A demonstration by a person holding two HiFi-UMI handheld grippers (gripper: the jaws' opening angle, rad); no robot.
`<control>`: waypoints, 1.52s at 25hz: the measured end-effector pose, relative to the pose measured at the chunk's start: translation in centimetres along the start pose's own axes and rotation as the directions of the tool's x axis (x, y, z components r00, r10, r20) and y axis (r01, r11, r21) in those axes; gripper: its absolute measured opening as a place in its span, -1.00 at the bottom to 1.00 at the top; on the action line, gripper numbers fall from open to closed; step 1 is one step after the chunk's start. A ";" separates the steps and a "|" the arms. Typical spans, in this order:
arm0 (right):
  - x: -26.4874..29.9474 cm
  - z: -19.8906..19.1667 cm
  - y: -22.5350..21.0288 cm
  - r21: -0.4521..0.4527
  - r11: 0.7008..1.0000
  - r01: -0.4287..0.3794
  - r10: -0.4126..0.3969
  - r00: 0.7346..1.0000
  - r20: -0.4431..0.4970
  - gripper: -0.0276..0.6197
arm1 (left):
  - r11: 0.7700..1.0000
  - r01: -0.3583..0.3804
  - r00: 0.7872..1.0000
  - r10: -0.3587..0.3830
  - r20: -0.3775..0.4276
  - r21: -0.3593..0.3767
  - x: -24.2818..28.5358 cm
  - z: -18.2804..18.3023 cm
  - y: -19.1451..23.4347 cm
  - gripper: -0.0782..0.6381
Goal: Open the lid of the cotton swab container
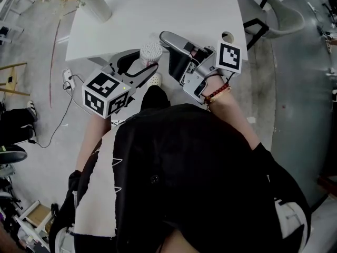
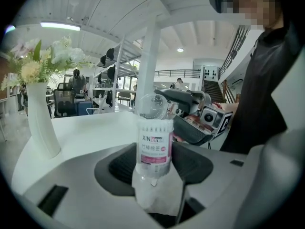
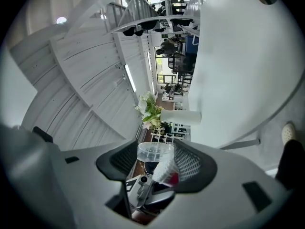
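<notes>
Just at the white table's (image 1: 158, 15) near edge, left gripper (image 1: 141, 67) clamps a clear pink-labelled cotton swab container (image 1: 151, 51), right gripper (image 1: 167, 40) pinches its clear round lid (image 2: 153, 106); white flower vase (image 1: 97, 4) at 11 o'clock, open floor (image 1: 42, 88) at 9.

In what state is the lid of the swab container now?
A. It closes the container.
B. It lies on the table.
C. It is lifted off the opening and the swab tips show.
C: the head view shows bare swab tips on top of the container, and the clear lid stands tilted up above its rim.
</notes>
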State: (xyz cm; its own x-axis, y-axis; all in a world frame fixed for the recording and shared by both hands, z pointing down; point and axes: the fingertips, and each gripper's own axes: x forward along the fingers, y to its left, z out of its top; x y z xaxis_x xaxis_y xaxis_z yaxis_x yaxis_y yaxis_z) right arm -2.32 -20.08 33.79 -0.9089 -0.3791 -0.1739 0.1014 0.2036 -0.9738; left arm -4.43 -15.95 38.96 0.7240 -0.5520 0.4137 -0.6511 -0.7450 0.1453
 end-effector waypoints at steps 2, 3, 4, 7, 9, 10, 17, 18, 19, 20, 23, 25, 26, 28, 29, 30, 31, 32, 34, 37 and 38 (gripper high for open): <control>0.0 0.0 0.2 0.000 1.000 -0.006 0.006 1.000 -0.001 -0.19 | 1.000 -0.001 1.000 0.001 0.009 -0.005 -0.2 0.2 0.0 -0.10; 0.0 0.0 0.3 0.002 1.000 -0.012 0.012 1.000 0.000 -0.20 | 1.000 0.000 1.000 0.001 0.014 -0.007 -0.3 0.3 0.0 -0.10; 0.1 0.0 0.5 0.007 1.000 -0.019 0.019 1.000 0.001 -0.21 | 1.000 0.000 1.000 0.000 0.021 -0.009 -0.4 0.4 0.0 -0.10; 0.3 0.0 0.8 0.019 0.999 -0.040 0.040 0.999 0.006 -0.21 | 1.000 0.001 0.999 -0.001 0.043 -0.009 -0.8 0.8 0.1 -0.10; 0.3 -0.1 1.0 0.019 0.999 -0.045 0.045 0.999 0.004 -0.21 | 1.000 0.000 0.999 0.000 0.049 -0.006 -1.0 0.9 0.0 -0.10; 0.3 -0.1 1.1 0.016 0.999 -0.045 0.045 0.999 0.003 -0.21 | 1.000 -0.001 0.999 0.001 0.049 -0.003 -1.1 0.9 0.0 -0.10; -0.5 1.2 1.1 -0.004 0.999 -0.044 0.044 0.999 0.021 -0.23 | 1.000 -0.004 0.999 0.005 0.053 -0.014 -0.4 1.3 -0.1 -0.11; -0.6 1.5 1.1 -0.009 0.999 -0.043 0.044 0.999 0.029 -0.23 | 1.000 -0.005 0.998 0.006 0.060 -0.023 -0.4 1.4 0.0 -0.11; -0.7 1.8 1.1 -0.016 0.999 -0.041 0.042 0.998 0.035 -0.23 | 0.999 -0.005 0.998 0.007 0.068 -0.032 -0.5 1.6 0.1 -0.11; -0.8 2.0 1.1 -0.022 0.999 -0.039 0.040 0.998 0.040 -0.23 | 0.999 -0.005 0.997 0.008 0.075 -0.038 -0.6 1.7 0.3 -0.11; -0.7 2.1 1.0 -0.030 0.999 -0.038 0.039 0.998 0.042 -0.24 | 0.999 -0.005 0.996 0.009 0.084 -0.041 -0.9 1.9 0.5 -0.11; -0.6 1.9 1.0 -0.030 0.999 -0.039 0.040 0.999 0.034 -0.23 | 0.999 -0.004 0.996 0.008 0.084 -0.042 -0.9 1.9 0.5 -0.11; -0.5 1.8 1.0 -0.033 0.999 -0.039 0.040 0.999 0.030 -0.23 | 0.999 -0.004 0.997 0.008 0.082 -0.043 -0.9 1.9 0.5 -0.11; -0.4 1.6 1.1 -0.048 0.998 -0.037 0.038 0.999 0.019 -0.22 | 0.999 -0.003 0.997 0.007 0.081 -0.044 -0.9 1.8 0.5 -0.11; -0.3 1.6 1.1 -0.056 0.998 -0.036 0.036 0.999 0.015 -0.21 | 0.999 -0.002 0.997 0.006 0.081 -0.044 -0.9 1.8 0.5 -0.11; -0.3 1.5 1.1 -0.061 0.998 -0.033 0.034 0.999 0.013 -0.20 | 0.999 -0.001 0.997 0.004 0.081 -0.045 -0.9 1.8 0.5 -0.11; -0.3 1.6 1.1 -0.063 0.998 -0.030 0.031 0.999 0.015 -0.20 | 0.999 0.000 0.997 0.003 0.082 -0.045 -0.9 1.9 0.5 -0.11; -0.3 1.7 1.1 -0.063 0.998 -0.027 0.028 0.999 0.020 -0.20 | 0.999 0.002 0.997 0.002 0.083 -0.045 -0.9 1.9 0.5 -0.11; -0.4 2.0 1.0 -0.061 0.998 -0.022 0.024 0.999 0.032 -0.20 | 0.999 0.003 0.996 0.001 0.084 -0.043 -1.1 1.9 0.5 -0.11; -0.4 2.2 0.9 -0.058 0.998 -0.018 0.021 0.999 0.046 -0.20 | 0.999 0.007 0.996 -0.003 0.086 -0.040 -1.3 1.8 0.5 -0.11; -0.4 2.2 0.8 -0.057 0.998 -0.017 0.020 0.999 0.050 -0.20 | 0.999 0.009 0.996 -0.006 0.086 -0.040 -1.3 1.8 0.4 -0.11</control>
State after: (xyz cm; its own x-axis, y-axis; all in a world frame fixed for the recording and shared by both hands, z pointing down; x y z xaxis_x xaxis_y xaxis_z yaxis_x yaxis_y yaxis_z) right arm -0.99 -21.77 32.75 -0.8854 -0.4196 -0.2002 0.0935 0.2612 -0.9607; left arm -5.25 -16.21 36.86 0.7447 -0.5778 0.3340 -0.6528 -0.7346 0.1849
